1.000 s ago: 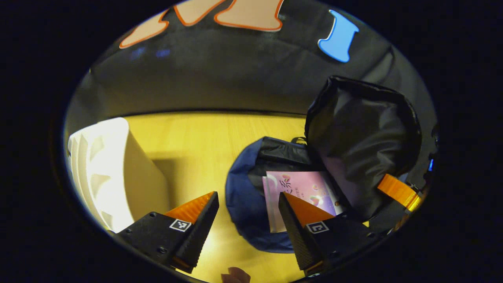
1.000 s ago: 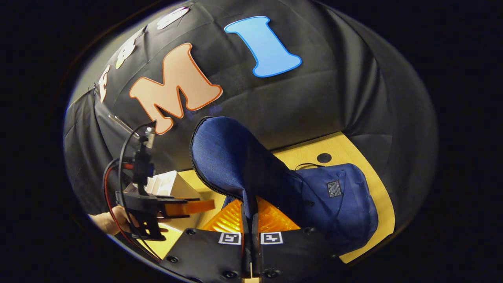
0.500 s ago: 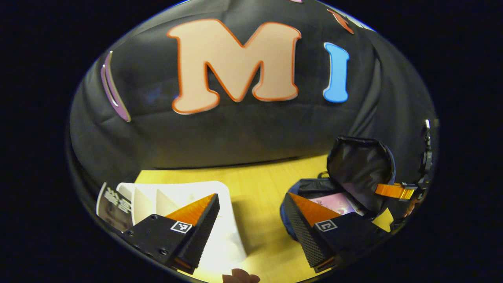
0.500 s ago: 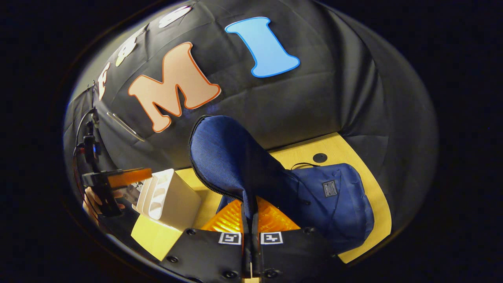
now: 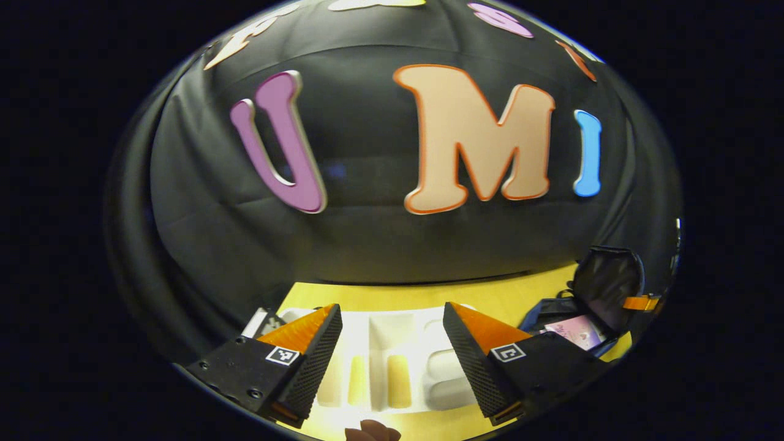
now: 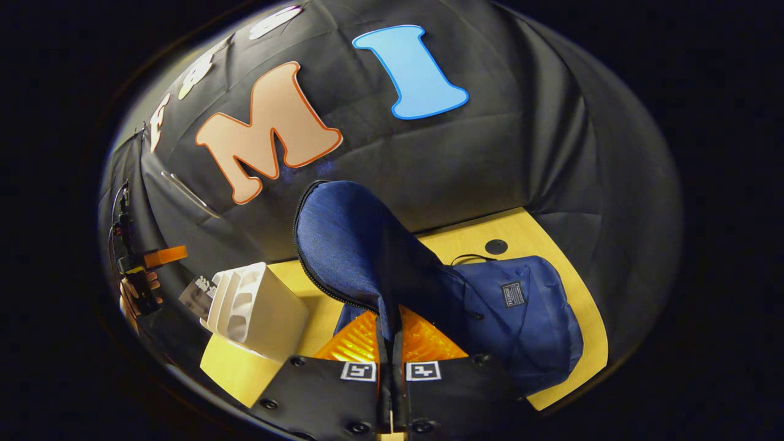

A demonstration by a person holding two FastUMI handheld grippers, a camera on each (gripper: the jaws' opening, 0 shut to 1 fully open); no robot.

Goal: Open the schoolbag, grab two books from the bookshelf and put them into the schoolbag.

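Left gripper hovers over the white bookshelf, fingers spread wide, nothing between them; a dark-covered book leans at the rack's far-left slot. Right of it, the schoolbag lies on the table with one pink book already inside. Right gripper is clenched on the bag's flap, holding it up. Risk, as I judge it — thin fabric could slip from that pinch and drop the flap over the mouth; a careless pull on the book could tip the light rack. Surface: yellow wood-grain table, backed by a black cloth wall.
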